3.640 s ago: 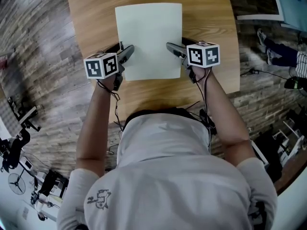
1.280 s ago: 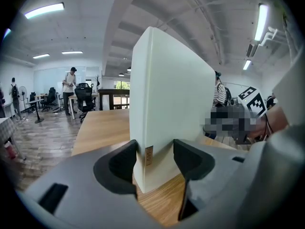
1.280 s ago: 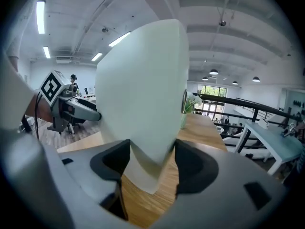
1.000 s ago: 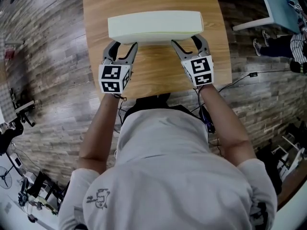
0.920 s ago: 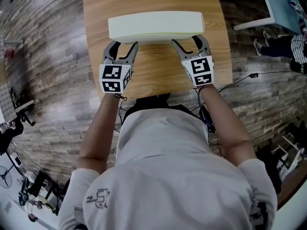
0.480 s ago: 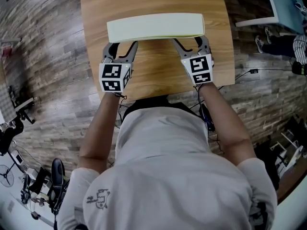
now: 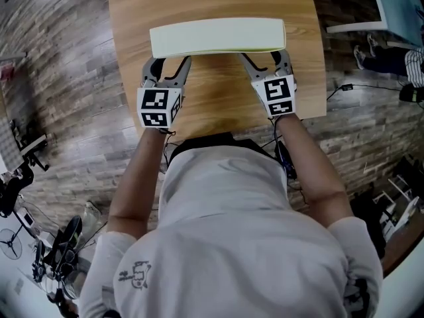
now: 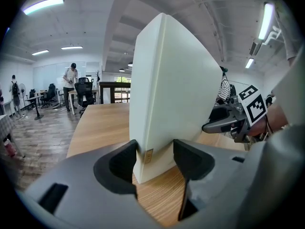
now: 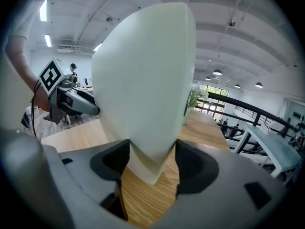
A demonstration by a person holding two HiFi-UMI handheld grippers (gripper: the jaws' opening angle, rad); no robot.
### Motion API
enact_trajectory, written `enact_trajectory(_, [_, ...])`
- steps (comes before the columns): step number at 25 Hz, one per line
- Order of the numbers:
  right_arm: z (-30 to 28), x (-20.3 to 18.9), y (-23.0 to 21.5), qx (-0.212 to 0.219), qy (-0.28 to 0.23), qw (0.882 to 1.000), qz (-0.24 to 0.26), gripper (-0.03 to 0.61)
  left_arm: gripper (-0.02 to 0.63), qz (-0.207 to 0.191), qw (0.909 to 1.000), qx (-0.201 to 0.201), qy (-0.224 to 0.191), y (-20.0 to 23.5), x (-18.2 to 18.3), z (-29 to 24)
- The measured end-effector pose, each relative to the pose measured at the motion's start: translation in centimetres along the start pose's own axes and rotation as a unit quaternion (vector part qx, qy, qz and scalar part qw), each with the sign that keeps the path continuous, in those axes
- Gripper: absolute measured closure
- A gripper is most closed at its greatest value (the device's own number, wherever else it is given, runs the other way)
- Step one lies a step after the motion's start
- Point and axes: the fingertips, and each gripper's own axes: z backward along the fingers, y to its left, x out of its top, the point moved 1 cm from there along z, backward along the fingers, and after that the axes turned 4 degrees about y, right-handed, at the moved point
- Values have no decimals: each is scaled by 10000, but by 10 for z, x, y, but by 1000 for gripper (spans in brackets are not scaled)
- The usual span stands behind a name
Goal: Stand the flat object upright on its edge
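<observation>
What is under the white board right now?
Only the wooden table lies under the white board. Most of its bottom edge is hidden, so whether it touches the wood cannot be told.

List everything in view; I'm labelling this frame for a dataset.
board: one, pale cream, upright on its long edge on the table
table: one, light wood, under the board
floor: one, grey planks, around the table
bystanders: at least two, distant, in the left gripper view
office chairs: at least two, dark, beside them
left gripper: one, grey, shut on the board's left lower corner
right gripper: one, grey, shut on its right lower corner
shirt: one, white, bottom of head view
</observation>
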Motion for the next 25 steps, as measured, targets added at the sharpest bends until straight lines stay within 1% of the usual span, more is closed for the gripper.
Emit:
enact_trajectory(12, [-2, 1, -3, 91, -82, 9999, -87, 256, 364, 187, 9996, -148, -175, 2, 4, -2])
enact_trajectory(18, [-1, -4, -6, 77, -1, 9999, -81, 256, 364, 142, 9996, -162, -173, 0, 4, -2])
enact_trajectory(25, [1, 1, -4, 100, -105, 9997, -177, 256, 364, 105, 9996, -202, -137, 4, 1, 2])
